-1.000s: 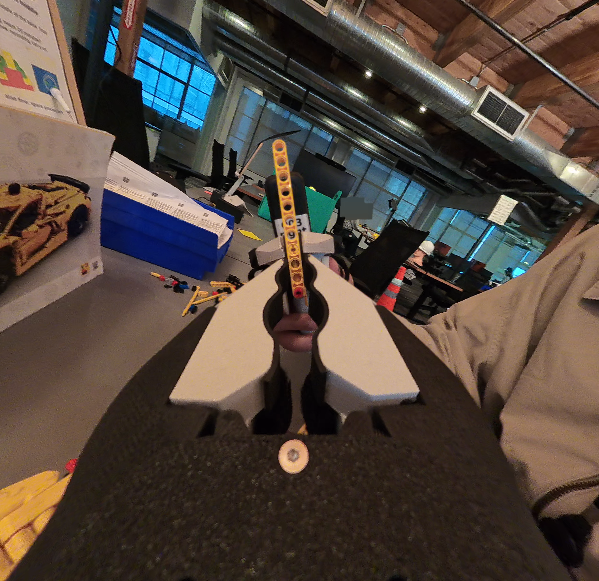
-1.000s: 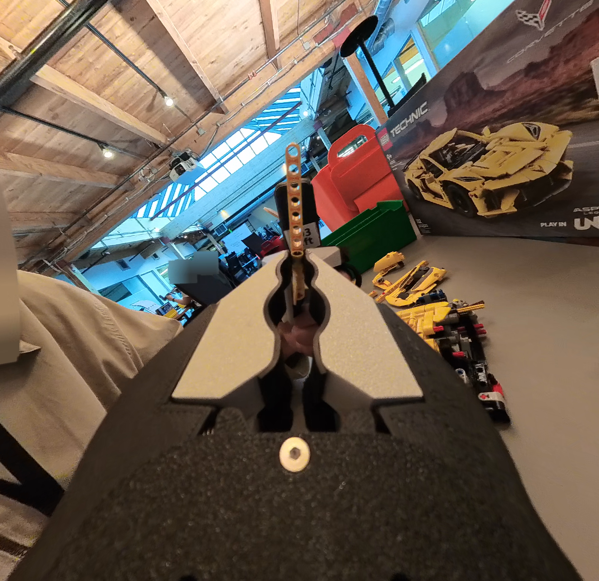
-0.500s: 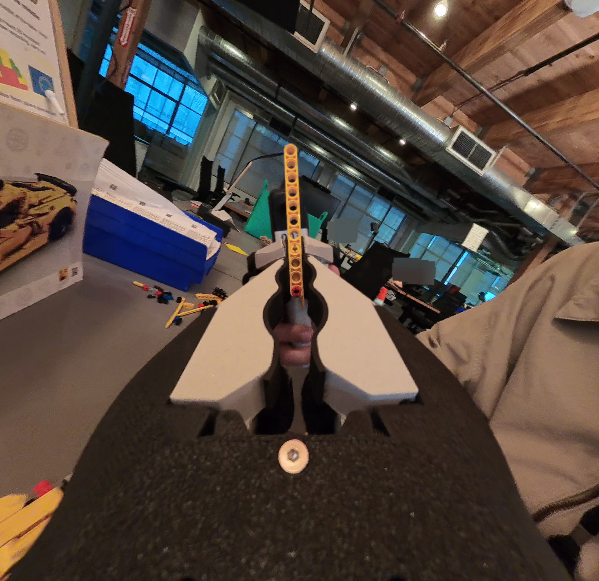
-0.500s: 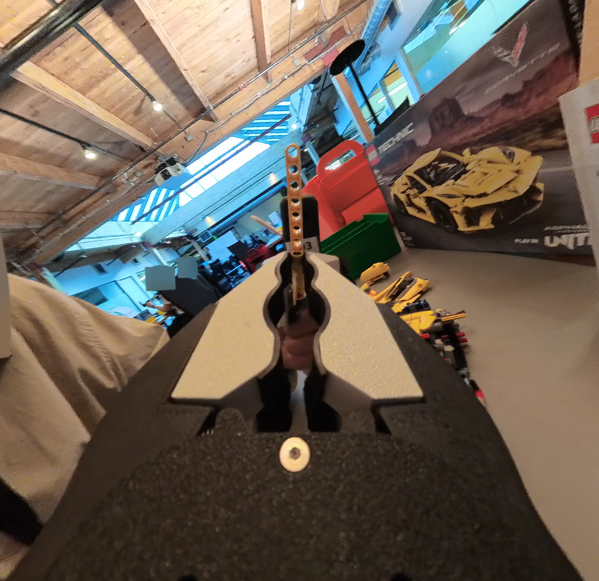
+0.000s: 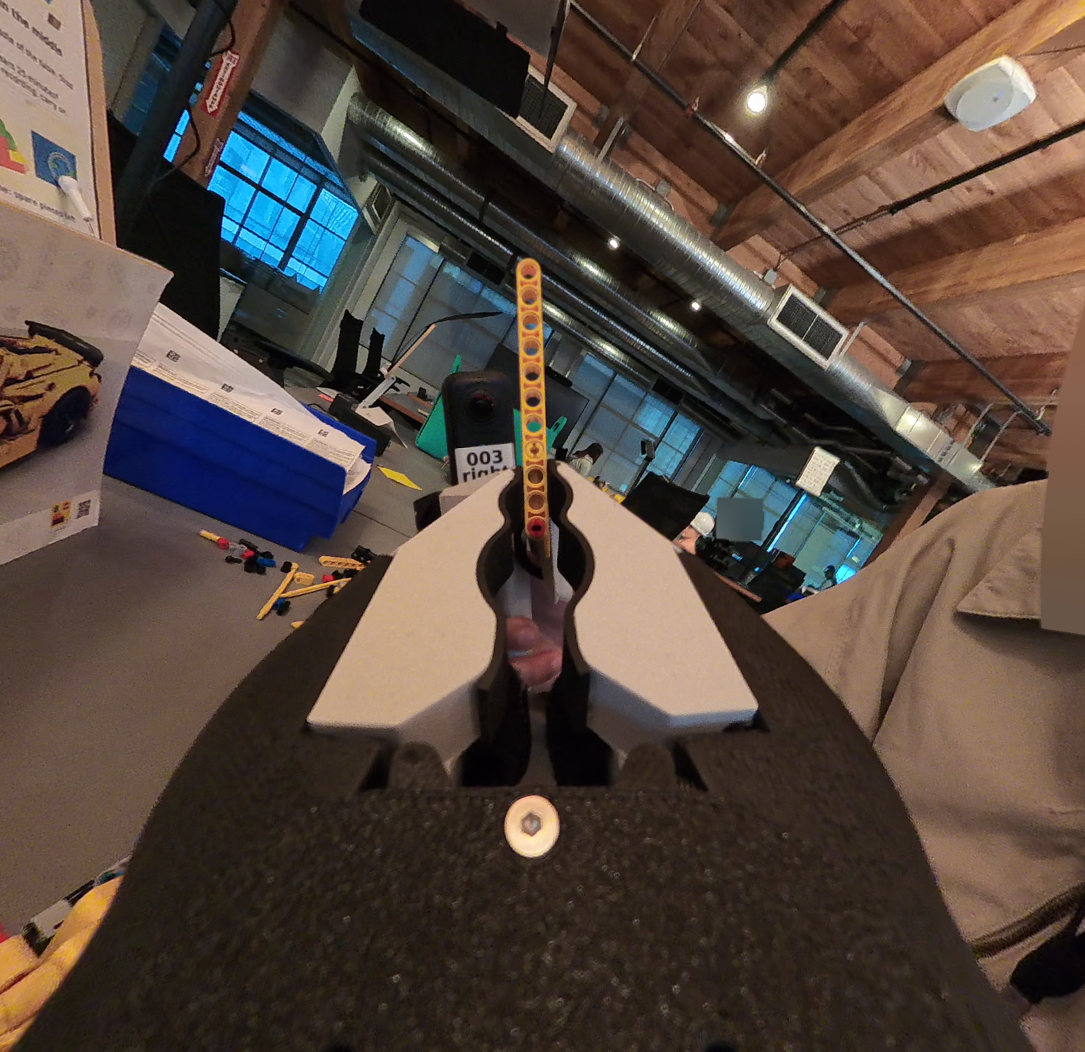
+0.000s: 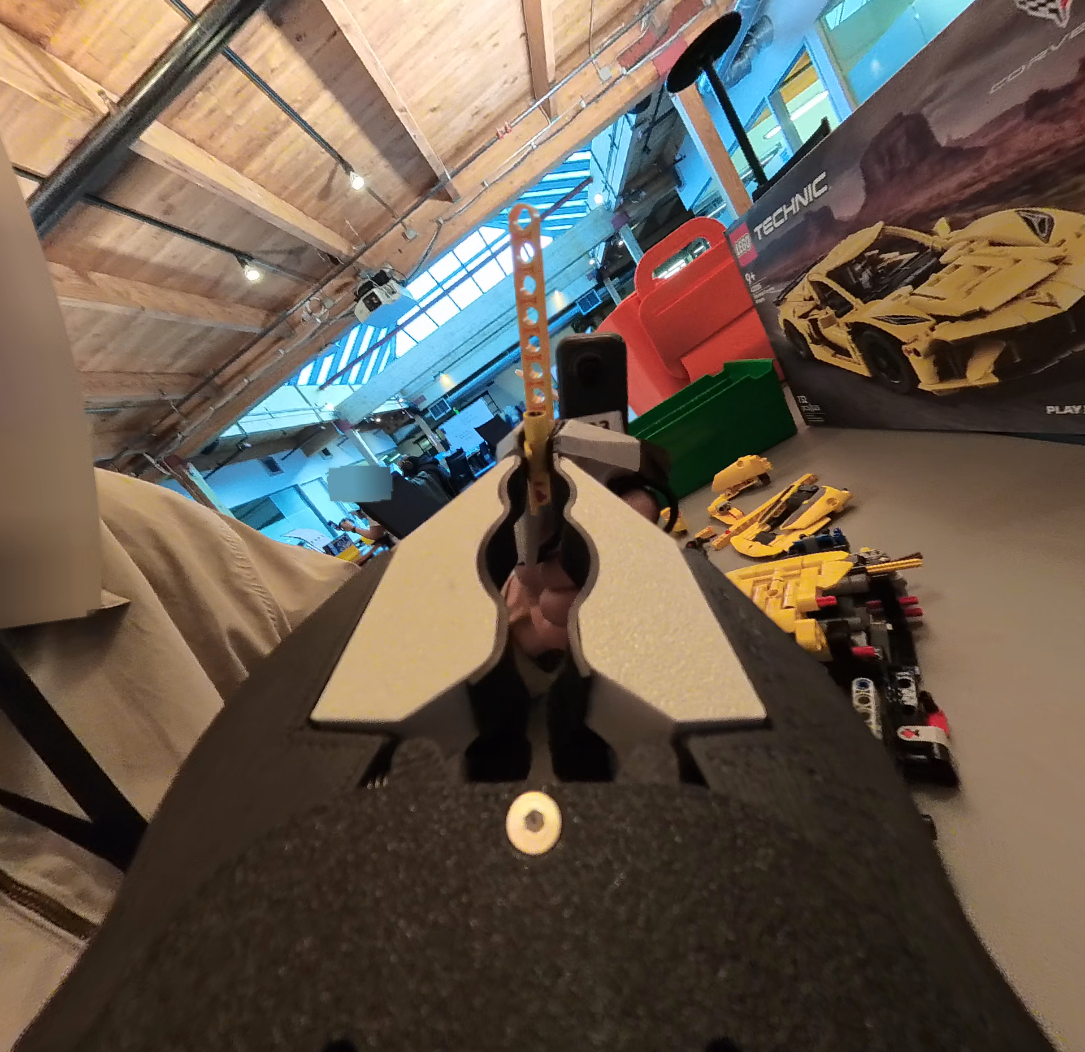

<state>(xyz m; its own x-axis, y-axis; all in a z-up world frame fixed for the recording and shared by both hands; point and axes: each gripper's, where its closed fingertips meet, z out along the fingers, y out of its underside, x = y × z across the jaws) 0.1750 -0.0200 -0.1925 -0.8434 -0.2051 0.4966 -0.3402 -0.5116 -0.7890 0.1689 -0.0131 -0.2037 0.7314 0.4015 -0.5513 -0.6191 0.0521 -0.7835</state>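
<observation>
A long yellow beam point(image 5: 532, 378) with a row of holes stands upright between the two grippers, which face each other above the grey table point(image 5: 117, 671). My left gripper point(image 5: 537, 484) is shut on its lower end, where a red pin sits in a hole. My right gripper point(image 6: 537, 457) is shut on the same beam point(image 6: 531, 319), which leans slightly left in the right wrist view; a yellow pin-like piece point(image 6: 533, 431) shows at its tips. The right gripper point(image 5: 469, 472) shows behind the beam in the left wrist view, the left gripper point(image 6: 593, 437) in the right wrist view.
A blue bin point(image 5: 235, 454) with papers, loose small pieces point(image 5: 282, 566) and a box point(image 5: 47, 407) picturing a yellow car lie left. The right wrist view shows a car box point(image 6: 910, 319), red case point(image 6: 687, 319), green bin point(image 6: 716, 413), yellow car model parts point(image 6: 822, 601). A beige sleeve point(image 5: 939, 701) is close. Only a small space, under 4 cm, lies between the two pairs of fingers.
Both grippers stay shut on the beam. The opposite gripper has slid out from behind the beam, leftward in the left view and rightward in the right view. The beam now leans slightly.
</observation>
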